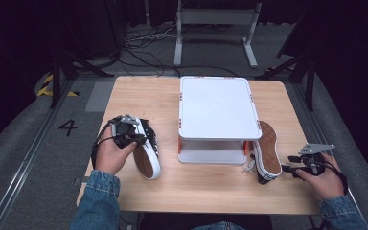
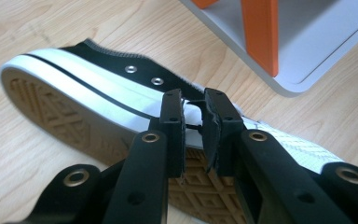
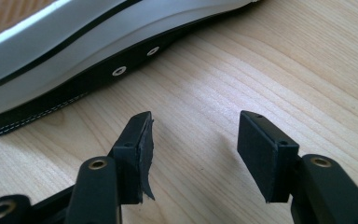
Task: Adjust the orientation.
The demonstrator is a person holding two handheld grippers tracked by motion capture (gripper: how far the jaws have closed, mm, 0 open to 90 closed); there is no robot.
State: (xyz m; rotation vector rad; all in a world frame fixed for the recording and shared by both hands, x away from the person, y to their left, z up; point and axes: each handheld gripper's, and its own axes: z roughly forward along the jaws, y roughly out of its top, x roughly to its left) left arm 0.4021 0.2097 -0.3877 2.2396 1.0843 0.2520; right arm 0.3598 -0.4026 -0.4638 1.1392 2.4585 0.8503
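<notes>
The left gripper (image 2: 193, 135) has its fingers (image 2: 173, 130) drawn nearly together, clamped on the white rubber edge of a black and white sneaker (image 2: 98, 93) that lies on its side on the wooden desk (image 2: 51, 28); the tan patterned sole faces the camera below and to the left of the fingers, two metal eyelets sit just beyond them, and the white toe end runs off to the right under the right-hand finger. Past the fingertips, up and to the right, stands a white two-level stand with orange posts (image 2: 261, 32). In the high view the left hand (image 1: 110, 155) holds this gripper (image 1: 135, 139) against the sneaker (image 1: 146, 153), just left of the stand (image 1: 219, 108), which sits mid-desk (image 1: 139, 96). The right gripper (image 3: 193, 154) has its fingers (image 3: 137, 149) well apart, with nothing between them but bare desk (image 3: 261, 60); a second sneaker (image 3: 51, 56) lies on its side beyond and to the left of the fingertips, apart from them, its white sidewall and black upper with two eyelets showing. In the high view this sneaker (image 1: 267, 151) lies sole up against the stand's right side, with the right hand (image 1: 323, 177) and its gripper (image 1: 290, 168) just to its right, fingertips near the heel end
</notes>
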